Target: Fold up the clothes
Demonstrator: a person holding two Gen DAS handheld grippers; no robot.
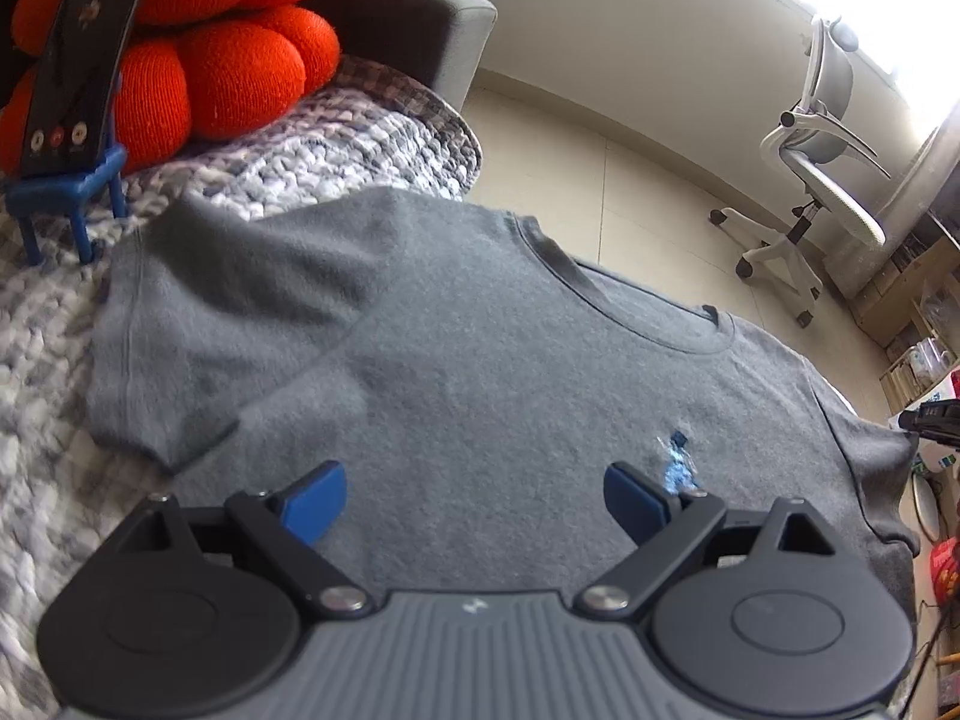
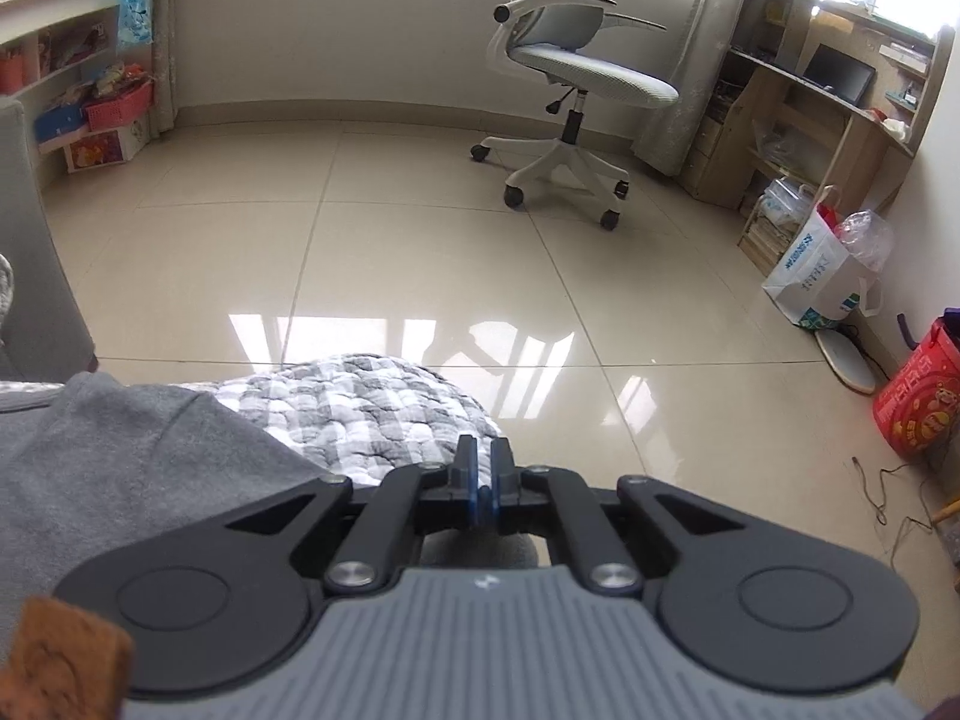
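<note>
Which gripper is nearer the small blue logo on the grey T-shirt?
Left. The left gripper hovers open right beside the small blue logo; the right gripper sits shut at the grey T-shirt edge, logo outside its view.

We see the right gripper, jaws pressed together, above a grey-and-white quilted cover, beside a grey cotton T-shirt; a white office chair stands beyond.

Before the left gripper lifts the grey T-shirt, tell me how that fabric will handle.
The grey T-shirt will probably be floppy: it lies flat and follows the quilted blanket beneath. It seems light knit, so a pinch by the open left gripper likely raises only a corner while the rest drags. The sleeve, already folded inward, may flop open.
</note>
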